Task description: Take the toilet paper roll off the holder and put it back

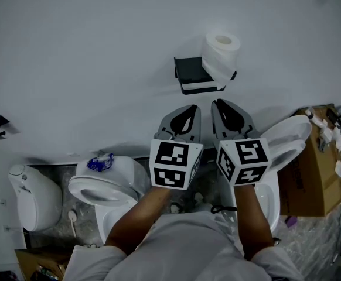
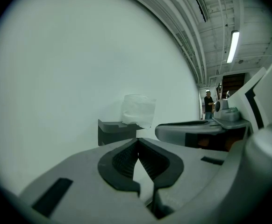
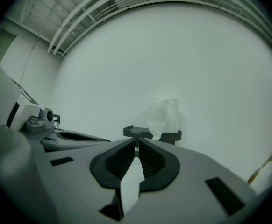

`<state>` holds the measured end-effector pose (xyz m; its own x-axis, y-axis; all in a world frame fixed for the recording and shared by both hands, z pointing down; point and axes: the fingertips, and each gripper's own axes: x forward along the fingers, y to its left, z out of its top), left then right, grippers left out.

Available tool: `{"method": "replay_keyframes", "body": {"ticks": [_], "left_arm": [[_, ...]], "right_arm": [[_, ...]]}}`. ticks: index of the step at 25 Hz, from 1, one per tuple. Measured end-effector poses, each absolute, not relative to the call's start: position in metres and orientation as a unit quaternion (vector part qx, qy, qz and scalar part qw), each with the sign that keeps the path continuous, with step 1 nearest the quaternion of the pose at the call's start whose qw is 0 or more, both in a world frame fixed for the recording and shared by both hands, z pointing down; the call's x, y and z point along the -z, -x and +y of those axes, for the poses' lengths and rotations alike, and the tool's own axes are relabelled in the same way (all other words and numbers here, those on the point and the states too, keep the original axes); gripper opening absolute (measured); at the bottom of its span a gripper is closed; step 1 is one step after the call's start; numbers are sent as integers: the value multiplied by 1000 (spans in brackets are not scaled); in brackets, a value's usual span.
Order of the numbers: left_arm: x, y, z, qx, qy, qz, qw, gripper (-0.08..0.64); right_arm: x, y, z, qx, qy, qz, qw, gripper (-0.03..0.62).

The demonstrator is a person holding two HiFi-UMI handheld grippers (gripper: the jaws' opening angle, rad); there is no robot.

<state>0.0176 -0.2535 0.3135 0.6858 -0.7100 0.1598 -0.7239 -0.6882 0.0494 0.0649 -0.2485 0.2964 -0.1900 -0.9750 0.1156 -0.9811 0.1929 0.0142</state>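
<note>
Forearms and grey shirt fill the bottom of the head view, each hand behind a marker cube; left tongs and right tongs sit just beside each other, roughly parallel, both aimed at the black holder on the white wall; my read is a two-handed line-up on the target, tips short of it, nothing touching. Toilet paper roll is on the holder at its right end, upright, a loose tail hanging over the front edge; both gripper views show the same, roll seated on the bracket and well apart from the tips. Left tongs: pads meet at the tips, nothing between them; right tongs: same, tips all but touching, only the wall showing through the slit behind the pads, no grip on anything. So both are closed and empty; either one would need to open wide before it could take the roll. Whether the roll is waiting to be lifted or has already been returned, I can't tell. Risk, as a guess: the dangling tail snags or unrolls if the grab lands low; a hold across the body of the roll looks safer. Periphery: one toilet lower left, another with its lid raised at right, cardboard box beyond it; none in the path.
</note>
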Motion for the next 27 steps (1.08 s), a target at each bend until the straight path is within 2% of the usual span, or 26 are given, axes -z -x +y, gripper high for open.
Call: {"method": "replay_keyframes", "body": {"ticks": [3,27], "left_arm": [[-314,-17,-250,-64,-918,-388,55,5],[-319,-10,-250,-64,-919,-384,61,5]], "right_arm": [[-302,-60,-245,-37,-633,-772,51,3],[-317,-42,-243,-50,-622,-780,57,3]]}}
